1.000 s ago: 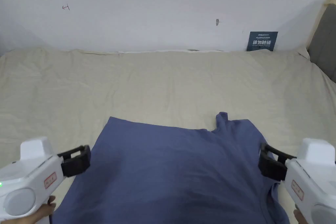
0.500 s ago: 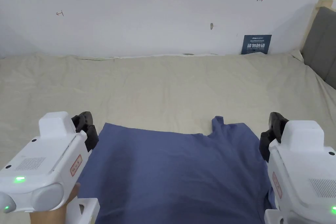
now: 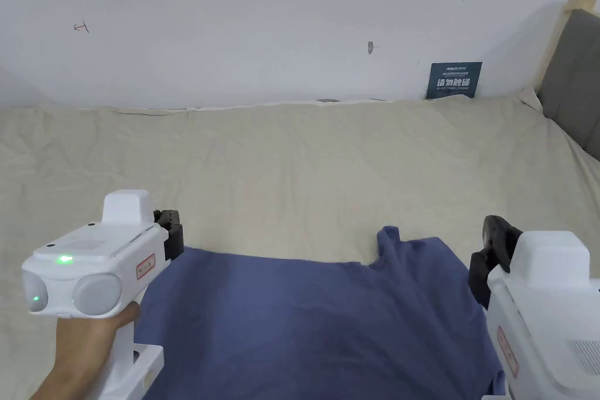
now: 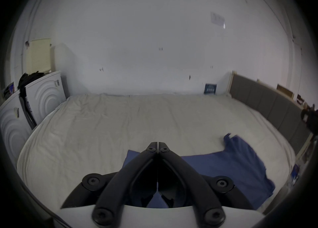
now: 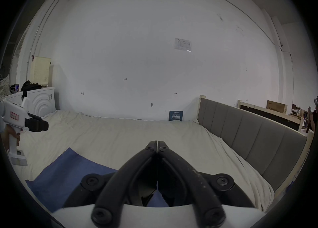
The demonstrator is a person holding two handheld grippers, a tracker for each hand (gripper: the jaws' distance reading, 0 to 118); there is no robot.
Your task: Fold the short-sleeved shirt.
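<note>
A blue short-sleeved shirt (image 3: pixel 316 325) is seen spread flat on a cream bedsheet (image 3: pixel 304 167), occupying the lower centre of the head view and running off the bottom edge; a small upturned point of fabric rises at its upper right. The left gripper (image 3: pixel 170 234) is held at the lower left of the frame, by the shirt's upper left corner, with the person's hand (image 3: pixel 88 337) wrapped around its white handle. The right gripper (image 3: pixel 495 257) is held at the lower right, beside the shirt's right edge. In the left gripper view, the jaws of the left gripper (image 4: pixel 157 147) are seen pressed together at the tips, with nothing between them and the shirt (image 4: pixel 232 168) lying below. In the right gripper view, the jaws of the right gripper (image 5: pixel 157 145) likewise meet tip to tip and grasp nothing. A grey padded headboard (image 5: pixel 249 133) borders the bed at the right, and a dark blue sign (image 3: pixel 454 80) leans against the white wall (image 3: pixel 281 26).
</note>
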